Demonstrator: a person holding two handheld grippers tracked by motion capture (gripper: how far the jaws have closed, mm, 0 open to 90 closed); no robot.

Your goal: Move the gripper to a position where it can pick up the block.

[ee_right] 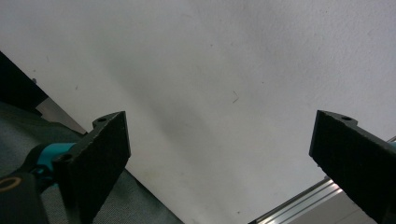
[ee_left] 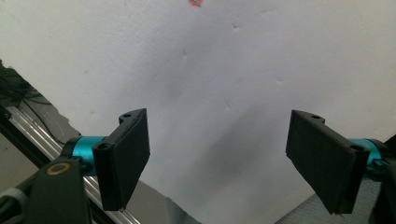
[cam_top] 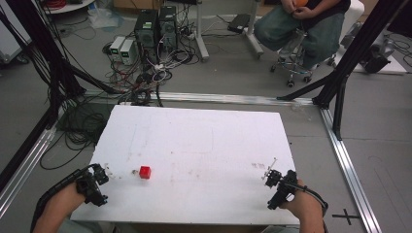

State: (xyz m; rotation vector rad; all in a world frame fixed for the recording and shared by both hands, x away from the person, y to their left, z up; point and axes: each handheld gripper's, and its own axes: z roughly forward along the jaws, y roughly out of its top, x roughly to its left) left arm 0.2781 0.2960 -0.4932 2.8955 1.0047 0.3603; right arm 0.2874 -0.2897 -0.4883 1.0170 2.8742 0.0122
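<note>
A small red cube (cam_top: 145, 172) sits on the white table (cam_top: 204, 141), left of centre near the front, with a tiny pale scrap (cam_top: 134, 172) just left of it. My left gripper (cam_top: 103, 171) rests at the table's front left corner, to the left of the cube and apart from it. In the left gripper view its jaws stand wide apart over bare white board (ee_left: 219, 70), and a sliver of red (ee_left: 195, 2) shows at the top edge. My right gripper (cam_top: 270, 175) hovers at the front right edge, open, with nothing between its jaws over the table (ee_right: 210, 70).
Beyond the table's far edge lie tangled cables (cam_top: 141, 82) and computer towers (cam_top: 155, 26) on the floor. A seated person (cam_top: 301, 24) is on a stool at the back right. Black frame posts (cam_top: 340, 82) and aluminium rails (cam_top: 347, 160) flank the table.
</note>
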